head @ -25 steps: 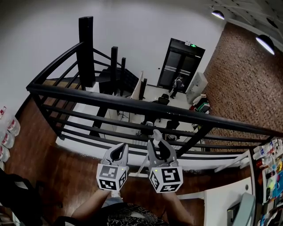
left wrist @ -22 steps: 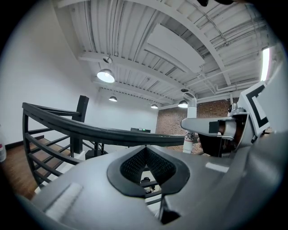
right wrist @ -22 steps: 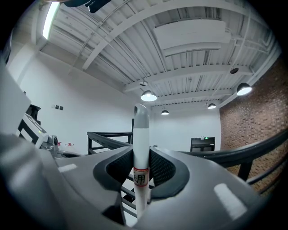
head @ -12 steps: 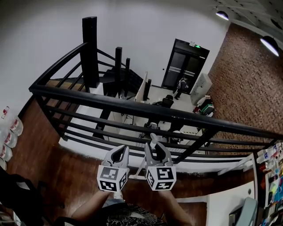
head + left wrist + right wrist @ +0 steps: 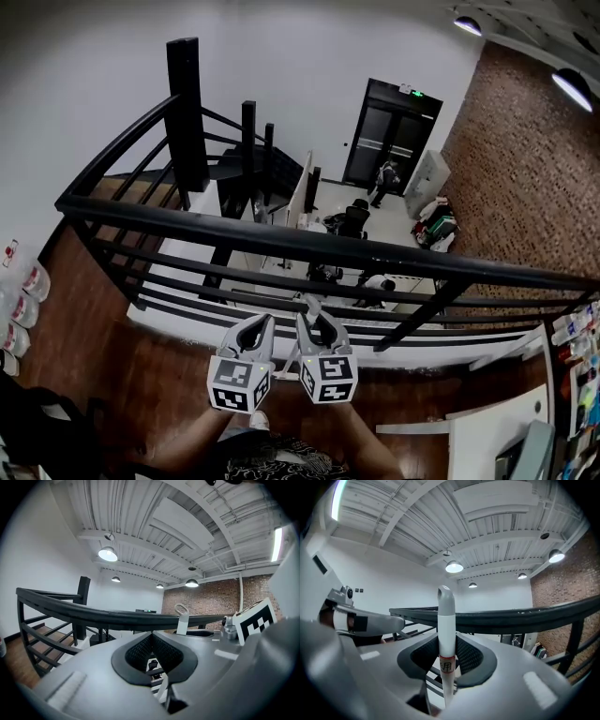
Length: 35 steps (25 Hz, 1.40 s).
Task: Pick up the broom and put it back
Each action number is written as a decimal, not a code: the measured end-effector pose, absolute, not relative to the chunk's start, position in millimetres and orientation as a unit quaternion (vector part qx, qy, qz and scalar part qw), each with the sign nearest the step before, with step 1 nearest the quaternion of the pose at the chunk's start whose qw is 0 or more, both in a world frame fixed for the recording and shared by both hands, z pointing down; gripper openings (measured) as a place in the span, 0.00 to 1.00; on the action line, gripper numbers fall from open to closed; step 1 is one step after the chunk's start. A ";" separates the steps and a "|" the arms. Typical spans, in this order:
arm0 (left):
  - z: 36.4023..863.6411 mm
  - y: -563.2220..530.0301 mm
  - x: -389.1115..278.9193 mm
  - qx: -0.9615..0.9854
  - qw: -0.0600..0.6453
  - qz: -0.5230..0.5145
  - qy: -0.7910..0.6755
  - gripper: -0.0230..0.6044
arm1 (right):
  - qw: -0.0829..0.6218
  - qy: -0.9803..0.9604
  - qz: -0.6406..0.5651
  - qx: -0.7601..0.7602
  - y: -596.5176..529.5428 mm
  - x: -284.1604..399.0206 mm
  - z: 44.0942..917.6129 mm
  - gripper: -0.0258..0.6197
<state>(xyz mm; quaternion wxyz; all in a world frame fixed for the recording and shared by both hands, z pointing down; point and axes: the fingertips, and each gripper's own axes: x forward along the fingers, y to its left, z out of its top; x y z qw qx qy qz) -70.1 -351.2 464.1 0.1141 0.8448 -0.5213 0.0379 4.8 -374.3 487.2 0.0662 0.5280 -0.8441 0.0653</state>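
The broom's white handle (image 5: 446, 634), with its grey hanging cap on top, stands upright between the pads of my right gripper (image 5: 446, 644), which is shut on it. In the head view the cap (image 5: 310, 303) pokes up above the right gripper (image 5: 315, 321), and the handle's lower stretch (image 5: 292, 362) runs down between the two marker cubes. The broom head is hidden. Just left of it, my left gripper (image 5: 262, 322) is shut with nothing in it; its pads (image 5: 140, 649) meet at the tips. From the left gripper view the handle top (image 5: 182, 618) shows to the right.
A black metal railing (image 5: 281, 239) with several horizontal bars runs right in front of both grippers. Beyond it is a drop to a lower floor with desks and chairs (image 5: 352, 217). A staircase post (image 5: 185, 112) stands far left, a brick wall (image 5: 525, 169) on the right, wood flooring (image 5: 159, 380) underfoot.
The right gripper with the broom handle has sunk and shifted left, closer to the left gripper. The left gripper has moved slightly. Both grips look unchanged.
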 end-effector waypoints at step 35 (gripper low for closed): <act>495.2 -426.7 -101.1 0.854 0.134 0.070 -0.497 0.04 | 0.135 -0.819 0.137 0.541 -489.9 -33.5 595.2 0.19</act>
